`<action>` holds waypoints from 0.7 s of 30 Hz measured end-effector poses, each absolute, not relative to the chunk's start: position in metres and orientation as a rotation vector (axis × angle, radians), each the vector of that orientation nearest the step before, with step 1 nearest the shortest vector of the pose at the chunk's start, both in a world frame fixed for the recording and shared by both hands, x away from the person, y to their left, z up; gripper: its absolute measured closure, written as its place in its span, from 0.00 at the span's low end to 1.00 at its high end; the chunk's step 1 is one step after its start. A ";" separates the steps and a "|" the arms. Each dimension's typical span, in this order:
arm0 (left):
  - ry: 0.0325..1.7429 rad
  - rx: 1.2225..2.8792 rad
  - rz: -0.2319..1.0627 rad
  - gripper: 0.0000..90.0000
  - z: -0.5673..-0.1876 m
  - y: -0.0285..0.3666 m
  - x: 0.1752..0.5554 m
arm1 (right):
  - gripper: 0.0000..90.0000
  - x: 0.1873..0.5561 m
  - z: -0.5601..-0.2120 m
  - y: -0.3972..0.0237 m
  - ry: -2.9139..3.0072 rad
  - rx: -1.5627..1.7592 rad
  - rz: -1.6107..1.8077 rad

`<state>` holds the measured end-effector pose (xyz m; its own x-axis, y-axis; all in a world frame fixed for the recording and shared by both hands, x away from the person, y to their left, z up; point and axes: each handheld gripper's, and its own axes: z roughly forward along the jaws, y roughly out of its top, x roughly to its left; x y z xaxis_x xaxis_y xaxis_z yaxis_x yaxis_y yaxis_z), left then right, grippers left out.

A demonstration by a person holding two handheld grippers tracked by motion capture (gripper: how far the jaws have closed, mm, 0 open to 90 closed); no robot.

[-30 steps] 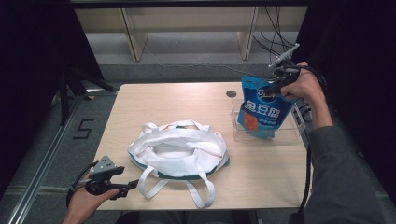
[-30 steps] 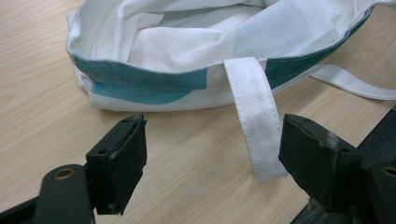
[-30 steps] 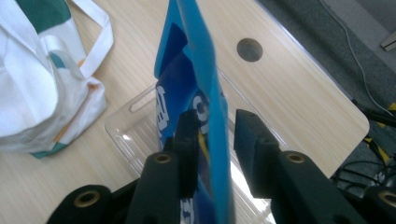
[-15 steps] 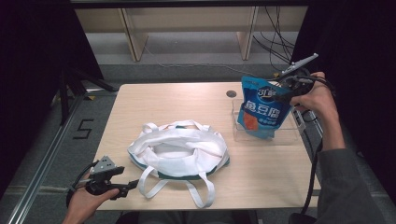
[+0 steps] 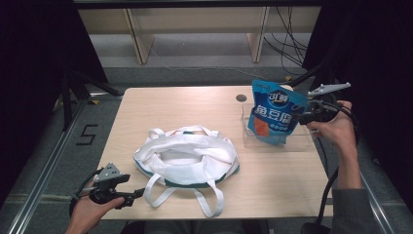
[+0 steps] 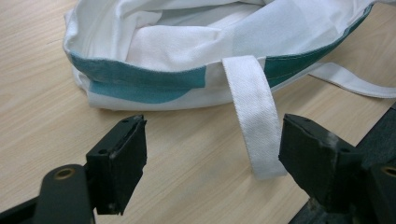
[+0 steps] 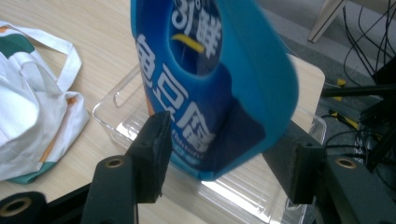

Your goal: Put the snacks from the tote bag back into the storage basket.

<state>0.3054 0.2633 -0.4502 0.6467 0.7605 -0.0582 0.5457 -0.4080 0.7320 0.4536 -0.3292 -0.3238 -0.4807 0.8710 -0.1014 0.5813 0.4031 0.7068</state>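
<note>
1. The blue snack pouch [image 5: 274, 113] is showing "31" and large white Chinese characters, "鱼豆腐".
2. The dark floor [image 5: 44, 146] left of the table is bearing a "5" marking [image 5: 87, 134].

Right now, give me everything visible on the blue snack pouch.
The blue snack pouch is glossy, plastic-looking film with large white characters and an orange patch low on its front. It stands upright, leaning a little, with its bottom in the clear plastic tray at the table's right side. The right gripper straddles its lower part, jaws just opened; contact unclear.
</note>
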 end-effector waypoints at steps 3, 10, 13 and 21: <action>1.020 2.097 0.368 0.25 -0.451 0.263 0.305 | 0.49 0.450 -0.331 -0.336 2.188 1.267 0.835; 1.020 2.097 0.356 0.25 -0.450 0.261 0.304 | 0.51 0.442 -0.345 -0.340 2.158 1.347 0.850; 1.001 2.115 0.370 0.25 -0.449 0.263 0.304 | 0.56 0.439 -0.352 -0.342 2.178 1.339 0.844; 1.009 2.118 0.346 0.25 -0.449 0.263 0.304 | 1.00 0.436 -0.359 -0.350 2.189 1.269 0.875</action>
